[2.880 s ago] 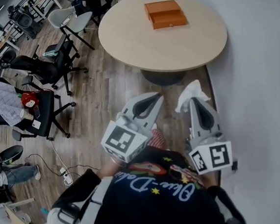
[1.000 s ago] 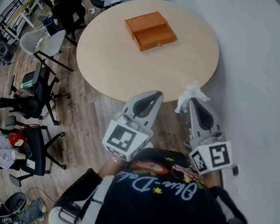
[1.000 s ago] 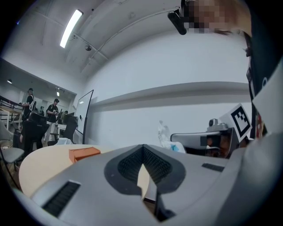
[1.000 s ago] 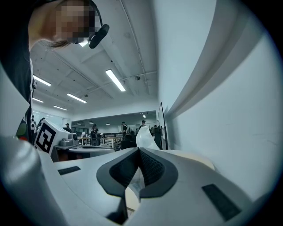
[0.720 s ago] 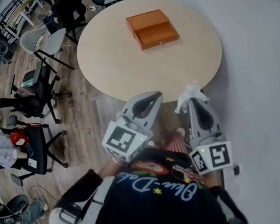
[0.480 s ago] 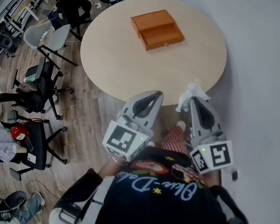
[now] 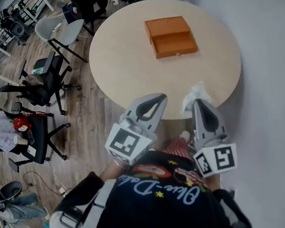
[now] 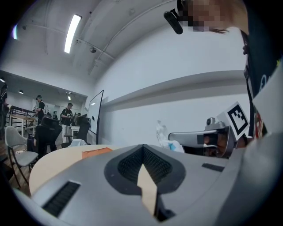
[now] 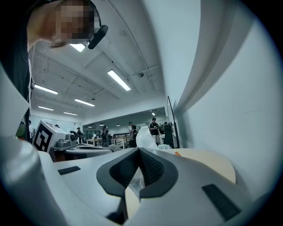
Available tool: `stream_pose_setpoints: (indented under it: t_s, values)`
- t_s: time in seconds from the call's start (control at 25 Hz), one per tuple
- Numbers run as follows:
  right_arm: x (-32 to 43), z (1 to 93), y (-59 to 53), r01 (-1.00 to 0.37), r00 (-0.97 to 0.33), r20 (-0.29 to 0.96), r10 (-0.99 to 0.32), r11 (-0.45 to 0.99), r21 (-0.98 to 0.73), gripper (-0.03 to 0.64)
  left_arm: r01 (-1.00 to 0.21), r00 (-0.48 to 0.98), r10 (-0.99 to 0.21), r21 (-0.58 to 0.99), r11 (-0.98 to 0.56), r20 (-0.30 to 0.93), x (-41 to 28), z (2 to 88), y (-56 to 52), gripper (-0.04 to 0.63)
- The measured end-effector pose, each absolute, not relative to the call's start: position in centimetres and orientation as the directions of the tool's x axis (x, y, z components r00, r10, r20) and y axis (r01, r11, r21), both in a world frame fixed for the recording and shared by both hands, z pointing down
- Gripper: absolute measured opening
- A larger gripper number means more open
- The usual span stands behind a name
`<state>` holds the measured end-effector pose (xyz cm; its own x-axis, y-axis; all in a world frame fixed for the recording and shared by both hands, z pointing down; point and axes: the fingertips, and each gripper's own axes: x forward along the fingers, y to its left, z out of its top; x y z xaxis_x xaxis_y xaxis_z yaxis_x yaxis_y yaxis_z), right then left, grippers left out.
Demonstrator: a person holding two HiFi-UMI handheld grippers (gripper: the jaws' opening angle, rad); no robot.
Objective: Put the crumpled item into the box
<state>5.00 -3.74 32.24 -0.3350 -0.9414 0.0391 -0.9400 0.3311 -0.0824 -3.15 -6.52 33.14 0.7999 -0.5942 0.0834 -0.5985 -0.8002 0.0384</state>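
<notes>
An orange box (image 7: 171,37) with a stepped lid lies on the far half of a round beige table (image 7: 122,64). A white crumpled item (image 7: 194,94) sticks out of my right gripper (image 7: 198,102), which is shut on it just over the table's near edge. In the right gripper view the crumpled item (image 9: 144,137) rises past the jaw tips. My left gripper (image 7: 159,96) is shut with nothing in it, side by side with the right one. From the left gripper view the box (image 8: 96,151) shows far off on the table.
Office chairs (image 7: 54,27) stand on the wooden floor left of the table. A white wall (image 7: 272,73) runs close along the right side. People (image 9: 154,128) stand at desks far back in the room.
The table and box have drawn nearer and shifted right in the head view. Both grippers keep their pose, tips now over the table's near edge; the crumpled item stays held.
</notes>
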Motion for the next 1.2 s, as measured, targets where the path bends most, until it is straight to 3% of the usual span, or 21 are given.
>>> stream_pose_setpoints:
  t_s: [1.2]
  values:
    - [15.2, 30.5, -16.7, -0.811, -0.581, 0.02, -0.814, 0.577, -0.097, 0.0, -0.797, 0.6, -0.792, -0.003, -0.604, 0.117, 6.2, 31.4, -16.7, -0.009]
